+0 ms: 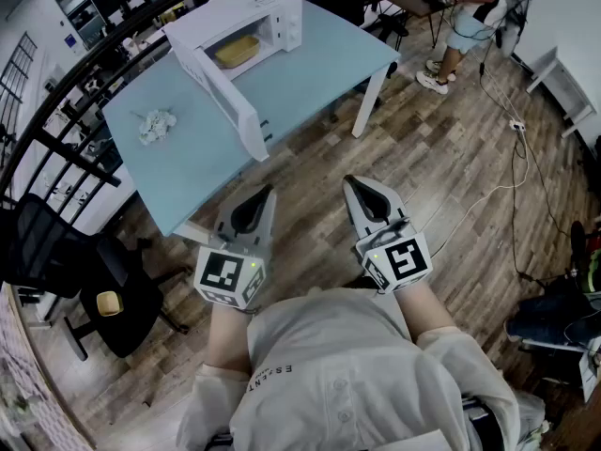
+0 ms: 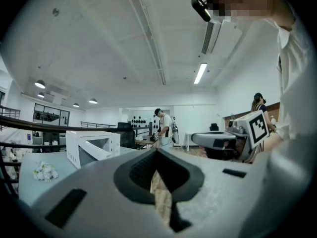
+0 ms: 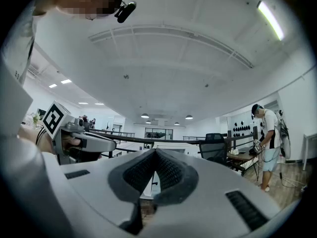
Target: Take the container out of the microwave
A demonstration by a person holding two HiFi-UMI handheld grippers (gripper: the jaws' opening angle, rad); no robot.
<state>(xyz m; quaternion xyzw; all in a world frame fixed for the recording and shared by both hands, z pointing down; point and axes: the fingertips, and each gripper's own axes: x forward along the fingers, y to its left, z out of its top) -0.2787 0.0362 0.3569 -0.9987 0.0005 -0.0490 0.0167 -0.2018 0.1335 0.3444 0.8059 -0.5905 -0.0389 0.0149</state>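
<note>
A white microwave (image 1: 246, 28) stands on the far end of a light blue table (image 1: 310, 73), its door (image 1: 223, 97) swung wide open toward me. Inside it lies a yellow container (image 1: 237, 51). Both grippers are held close to my body over the wooden floor, well short of the table. My left gripper (image 1: 267, 194) is shut with nothing in it, and so is my right gripper (image 1: 350, 182). The left gripper view shows the microwave (image 2: 91, 148) at the left beyond the closed jaws. The right gripper view looks past its closed jaws at the room.
A white crumpled thing (image 1: 156, 123) lies on the table's left part. A black chair (image 1: 103, 299) stands at the lower left by a dark railing (image 1: 56, 111). A person (image 1: 467, 17) stands at the back right, and cables (image 1: 512, 158) run over the floor.
</note>
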